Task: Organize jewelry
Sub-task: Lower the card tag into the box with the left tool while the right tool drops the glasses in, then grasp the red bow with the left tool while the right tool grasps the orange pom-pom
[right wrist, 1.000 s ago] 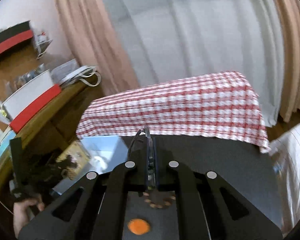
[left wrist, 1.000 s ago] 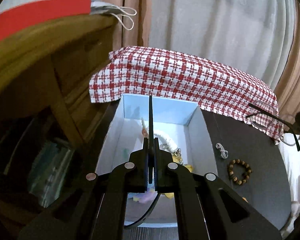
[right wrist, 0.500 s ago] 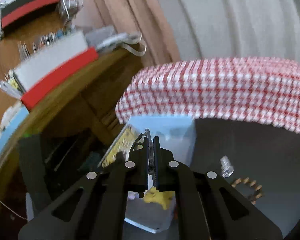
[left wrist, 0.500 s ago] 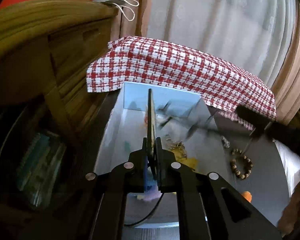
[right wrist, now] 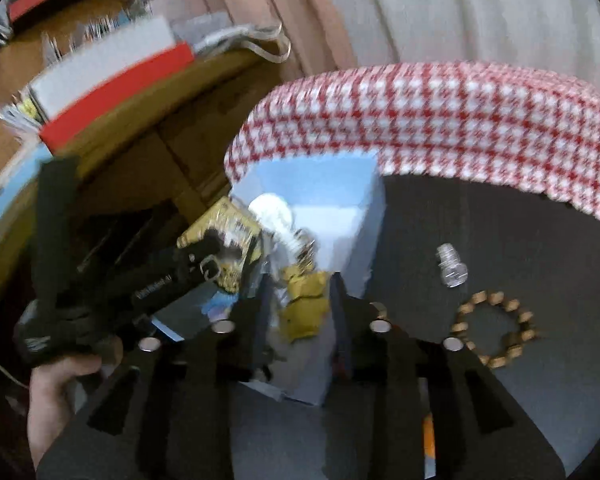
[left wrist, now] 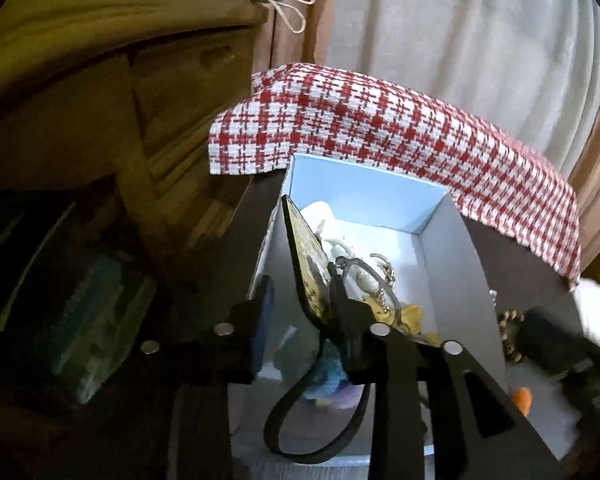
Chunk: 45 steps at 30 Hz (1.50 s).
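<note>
A pale blue open box (left wrist: 440, 256) stands on the dark table and holds several pieces of jewelry. My left gripper (left wrist: 300, 308) is open over the box; a gold-patterned card (left wrist: 306, 264) and a pair of glasses (left wrist: 364, 276) lean against its right finger. My right gripper (right wrist: 300, 304) is open and empty above the box (right wrist: 364, 220), over a yellow piece (right wrist: 304, 304). The left gripper and card (right wrist: 224, 236) show at the left of the right wrist view. A wooden bead bracelet (right wrist: 496, 332) and a clear trinket (right wrist: 452, 268) lie on the table to the right.
A red-and-white checked cloth (left wrist: 400, 136) covers the table behind the box. A wooden desk (left wrist: 100, 80) with red and white boxes (right wrist: 108, 80) stands at the left. An orange object (left wrist: 522, 398) lies near the table's front right. Curtains hang behind.
Both grippers have opened. The right gripper swung left over the box and let go of the glasses, which now lie in the box. The card tilted free in the left gripper.
</note>
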Motion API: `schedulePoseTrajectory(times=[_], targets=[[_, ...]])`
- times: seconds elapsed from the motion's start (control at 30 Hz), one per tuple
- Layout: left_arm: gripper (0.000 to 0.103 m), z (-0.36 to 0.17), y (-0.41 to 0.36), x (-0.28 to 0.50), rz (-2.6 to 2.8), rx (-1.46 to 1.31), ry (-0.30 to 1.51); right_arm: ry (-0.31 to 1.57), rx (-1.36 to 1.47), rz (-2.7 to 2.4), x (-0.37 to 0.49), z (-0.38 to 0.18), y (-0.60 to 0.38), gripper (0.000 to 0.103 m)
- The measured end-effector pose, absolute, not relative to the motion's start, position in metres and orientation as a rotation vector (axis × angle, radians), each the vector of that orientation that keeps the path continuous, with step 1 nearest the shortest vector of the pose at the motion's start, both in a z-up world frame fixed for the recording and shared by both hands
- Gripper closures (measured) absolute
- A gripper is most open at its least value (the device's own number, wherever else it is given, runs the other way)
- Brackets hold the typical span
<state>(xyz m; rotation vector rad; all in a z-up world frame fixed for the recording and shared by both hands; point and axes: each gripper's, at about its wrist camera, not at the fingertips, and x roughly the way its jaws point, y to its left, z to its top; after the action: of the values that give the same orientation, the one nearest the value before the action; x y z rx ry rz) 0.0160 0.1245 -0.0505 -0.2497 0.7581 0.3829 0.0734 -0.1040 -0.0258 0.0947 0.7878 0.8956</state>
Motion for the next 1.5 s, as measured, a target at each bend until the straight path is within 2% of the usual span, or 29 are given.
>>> schedulePoseTrajectory(times=[0.03, 0.17, 0.23, 0.3, 0.4, 0.43, 0.5, 0.6, 0.7, 0.87, 1.07, 1.2, 1.33, 1.5], targets=[[0.059, -0.051, 0.122, 0.017, 0.379, -0.235, 0.758, 0.785, 0.105, 0.882, 0.078, -0.024, -0.112, 0.056], [0.039, -0.052, 0.113, 0.021, 0.367, -0.219, 0.759, 0.740, 0.143, 0.766, 0.104, -0.020, -0.165, 0.049], [0.022, -0.051, 0.107, 0.022, 0.359, -0.207, 0.756, 0.744, 0.160, 0.685, 0.118, -0.026, -0.191, 0.047], [0.013, -0.048, 0.098, 0.021, 0.366, -0.184, 0.733, 0.764, 0.173, 0.632, 0.128, -0.035, -0.213, 0.045], [0.011, -0.036, 0.083, 0.019, 0.372, -0.126, 0.685, 0.804, 0.155, 0.632, 0.134, -0.047, -0.231, 0.042], [0.005, -0.033, 0.079, 0.018, 0.365, -0.114, 0.674, 0.813, 0.139, 0.658, 0.134, -0.049, -0.234, 0.042], [0.004, -0.024, 0.071, 0.017, 0.352, -0.085, 0.652, 0.822, 0.118, 0.725, 0.126, -0.051, -0.236, 0.042], [0.004, -0.013, 0.058, 0.013, 0.321, -0.037, 0.629, 0.820, 0.086, 0.836, 0.110, -0.057, -0.234, 0.035], [0.004, -0.003, 0.044, 0.010, 0.237, 0.009, 0.605, 0.809, 0.065, 0.937, 0.082, -0.070, -0.235, 0.035], [0.004, 0.010, 0.019, 0.017, -0.164, 0.054, 0.614, 0.829, 0.022, 0.962, 0.061, -0.087, -0.217, 0.034], [0.004, 0.001, -0.029, 0.047, -0.297, 0.304, 0.797, 0.821, 0.031, 0.980, 0.062, -0.091, -0.208, 0.034], [0.004, -0.020, -0.053, 0.065, -0.473, 0.497, 0.945, 0.820, 0.031, 0.989, 0.069, -0.092, -0.208, 0.045], [0.004, -0.034, -0.066, 0.065, -0.696, 0.664, 1.022, 0.836, 0.002, 0.978, 0.071, -0.093, -0.202, 0.047], [0.004, -0.066, -0.074, 0.074, -0.724, 0.902, 1.229, 0.863, -0.028, 0.984, 0.076, -0.097, -0.193, 0.049]])
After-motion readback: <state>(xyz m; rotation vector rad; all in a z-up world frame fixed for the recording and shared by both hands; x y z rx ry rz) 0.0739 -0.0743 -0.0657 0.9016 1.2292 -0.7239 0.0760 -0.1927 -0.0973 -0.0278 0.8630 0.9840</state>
